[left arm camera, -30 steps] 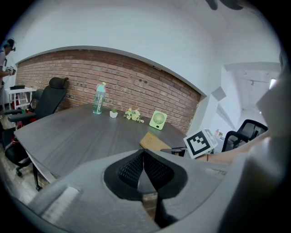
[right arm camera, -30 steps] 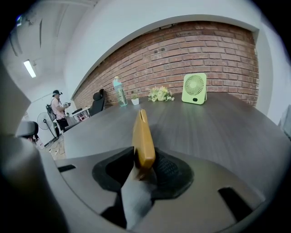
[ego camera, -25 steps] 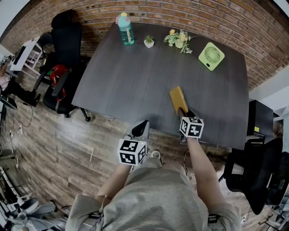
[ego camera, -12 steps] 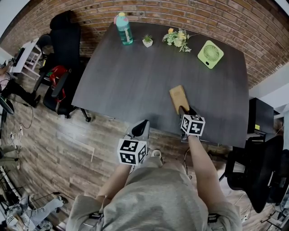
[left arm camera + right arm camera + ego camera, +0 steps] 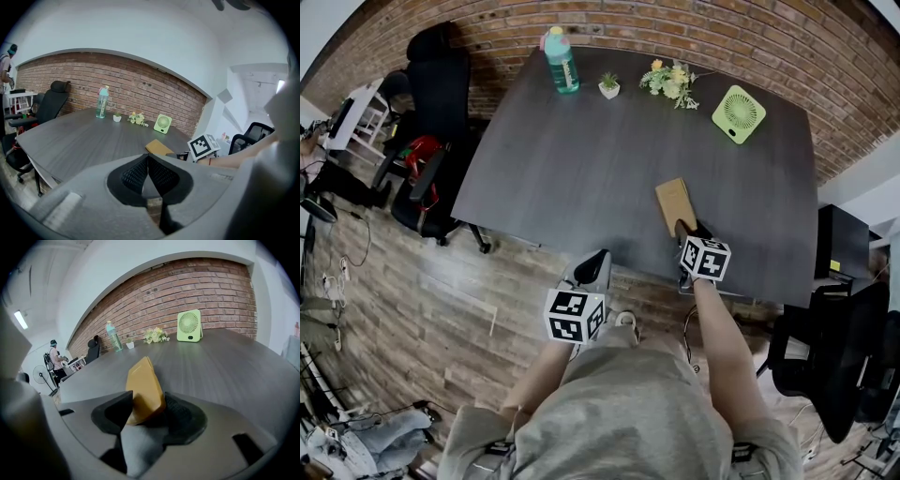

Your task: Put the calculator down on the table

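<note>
The calculator (image 5: 675, 204), a flat tan-yellow slab, lies on the dark grey table (image 5: 581, 159) near its front right edge. Its near end sits between the jaws of my right gripper (image 5: 687, 230). In the right gripper view the calculator (image 5: 143, 390) leans a little to one side between the dark pads. The right gripper (image 5: 147, 411) is opening its jaws, and the pads no longer clamp the calculator. My left gripper (image 5: 595, 264) hangs just off the table's front edge. In its own view the left gripper (image 5: 148, 161) is shut on nothing, and the calculator (image 5: 159, 147) shows ahead to the right.
Along the far edge stand a teal bottle (image 5: 561, 61), a small potted plant (image 5: 608, 86), a flower bunch (image 5: 670, 82) and a green fan (image 5: 738, 115). Black office chairs stand left (image 5: 441, 94) and right (image 5: 834, 366) of the table. A person (image 5: 55, 359) stands far off.
The calculator has tipped from a steep tilt to nearly flat on the table. The right gripper's jaws have spread apart around it and the gripper has drawn back slightly. The left gripper stayed still.
</note>
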The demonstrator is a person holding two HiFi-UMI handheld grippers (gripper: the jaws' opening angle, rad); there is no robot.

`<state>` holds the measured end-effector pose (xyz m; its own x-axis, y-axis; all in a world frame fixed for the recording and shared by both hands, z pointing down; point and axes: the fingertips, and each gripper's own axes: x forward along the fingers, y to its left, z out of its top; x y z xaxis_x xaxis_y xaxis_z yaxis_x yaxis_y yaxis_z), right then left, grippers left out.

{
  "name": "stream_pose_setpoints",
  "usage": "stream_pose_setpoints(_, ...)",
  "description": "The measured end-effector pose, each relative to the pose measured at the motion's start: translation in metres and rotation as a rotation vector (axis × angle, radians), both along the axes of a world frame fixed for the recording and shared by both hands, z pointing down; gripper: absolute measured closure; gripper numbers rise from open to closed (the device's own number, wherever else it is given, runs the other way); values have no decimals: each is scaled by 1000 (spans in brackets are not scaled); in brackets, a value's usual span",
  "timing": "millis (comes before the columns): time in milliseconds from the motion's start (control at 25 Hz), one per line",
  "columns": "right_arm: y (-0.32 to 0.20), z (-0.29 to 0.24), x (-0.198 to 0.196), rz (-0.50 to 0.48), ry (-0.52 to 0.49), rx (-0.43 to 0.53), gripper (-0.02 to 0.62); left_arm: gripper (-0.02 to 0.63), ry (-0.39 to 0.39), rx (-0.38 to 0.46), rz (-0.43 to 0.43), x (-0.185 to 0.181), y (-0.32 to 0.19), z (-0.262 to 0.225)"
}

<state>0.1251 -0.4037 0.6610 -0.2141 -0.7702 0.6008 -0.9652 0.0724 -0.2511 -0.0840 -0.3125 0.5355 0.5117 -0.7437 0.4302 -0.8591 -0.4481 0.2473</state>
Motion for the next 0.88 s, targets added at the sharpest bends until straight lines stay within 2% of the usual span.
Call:
stream_pose_setpoints(360,-1,3,6,16,-20,-20,379,588,-2,5,-3,-2,-1,-3)
stream_pose_setpoints(640,-1,6,12,21,31,-29,379,588,-3,10,6,4,-1,-5)
stream_pose_setpoints(880,-1,7,13,23,31,-25,379,588,-9,9,1,2,3,-3)
